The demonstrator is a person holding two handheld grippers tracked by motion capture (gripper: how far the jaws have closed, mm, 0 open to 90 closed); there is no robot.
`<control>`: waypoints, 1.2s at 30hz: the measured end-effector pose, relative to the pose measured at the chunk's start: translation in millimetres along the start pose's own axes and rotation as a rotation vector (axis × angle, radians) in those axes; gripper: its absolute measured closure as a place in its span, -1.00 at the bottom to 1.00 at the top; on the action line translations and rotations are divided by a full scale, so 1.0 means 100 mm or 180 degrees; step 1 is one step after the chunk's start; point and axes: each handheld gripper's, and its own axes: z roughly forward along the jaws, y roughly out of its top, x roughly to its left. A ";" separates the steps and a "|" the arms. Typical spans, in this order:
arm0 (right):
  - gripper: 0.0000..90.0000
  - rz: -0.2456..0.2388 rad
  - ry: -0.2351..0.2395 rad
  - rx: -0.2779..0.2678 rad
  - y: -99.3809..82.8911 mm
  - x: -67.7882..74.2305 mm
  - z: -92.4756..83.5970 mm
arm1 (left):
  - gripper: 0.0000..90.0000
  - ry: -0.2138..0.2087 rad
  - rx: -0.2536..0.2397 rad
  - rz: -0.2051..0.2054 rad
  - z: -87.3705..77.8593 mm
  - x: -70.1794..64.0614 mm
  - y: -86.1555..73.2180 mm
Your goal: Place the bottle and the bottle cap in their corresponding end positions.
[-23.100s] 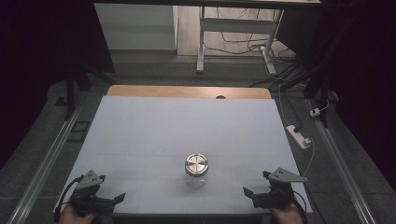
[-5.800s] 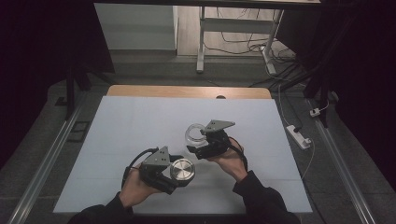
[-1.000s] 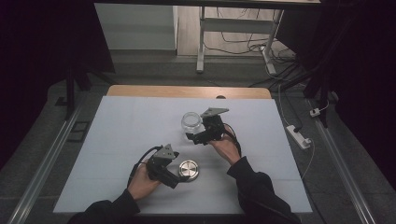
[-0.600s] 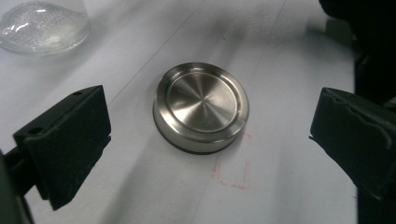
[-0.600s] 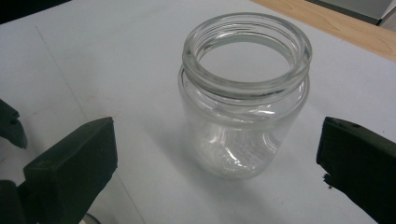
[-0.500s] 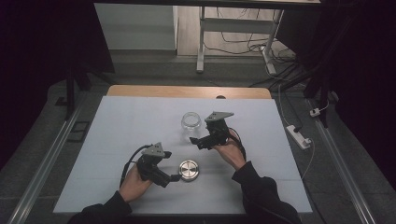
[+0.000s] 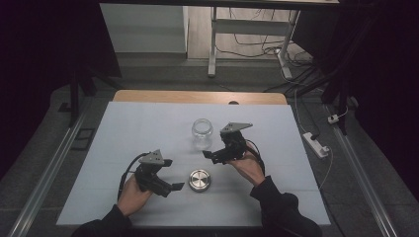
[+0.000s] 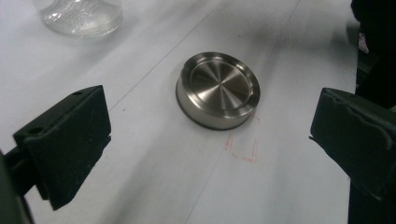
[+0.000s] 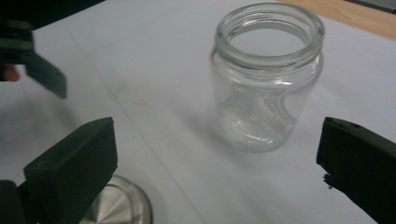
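Note:
A clear glass jar (image 7: pixel 201 132) stands upright and open-mouthed on the white table (image 7: pixel 123 138). Its round steel lid (image 7: pixel 199 179) lies flat on the table, nearer the person. My left gripper (image 7: pixel 170 175) is open just left of the lid, not touching it. In the left gripper view the lid (image 8: pixel 218 88) sits beyond the wide-spread jaws of the left gripper (image 8: pixel 210 140). My right gripper (image 7: pixel 214 149) is open to the right of the jar, a short gap away. The right gripper view shows the jar (image 9: pixel 266 79) ahead of the right gripper (image 9: pixel 210 158), with nothing between its jaws.
A bare wooden strip (image 7: pixel 197 97) runs along the table's far edge. A power strip (image 7: pixel 316 144) lies off the right side. In the right gripper view the lid's rim (image 9: pixel 119 207) shows at the bottom, and a jaw of the left gripper (image 9: pixel 39 70) at upper left.
The lid came off the jar earlier and both were set down apart. Over the last second both grippers have let go and drawn back a little from lid and jar.

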 end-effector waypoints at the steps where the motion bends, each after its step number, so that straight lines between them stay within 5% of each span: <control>1: -1.00 0.0015 -0.0002 0.0005 -0.01 0.01 -0.02 | -1.00 0.0012 0.0005 0.0009 -0.01 0.00 -0.01; 18: -1.00 -0.0093 -0.0011 -0.0058 -0.24 0.19 -0.37 | -1.00 0.0231 -0.0109 -0.0110 -0.36 -0.08 -0.20; 36: -1.00 -0.0025 -0.0170 -0.0056 -0.58 0.18 -0.73 | -1.00 0.0455 -0.0220 -0.0318 -0.70 -0.09 -0.51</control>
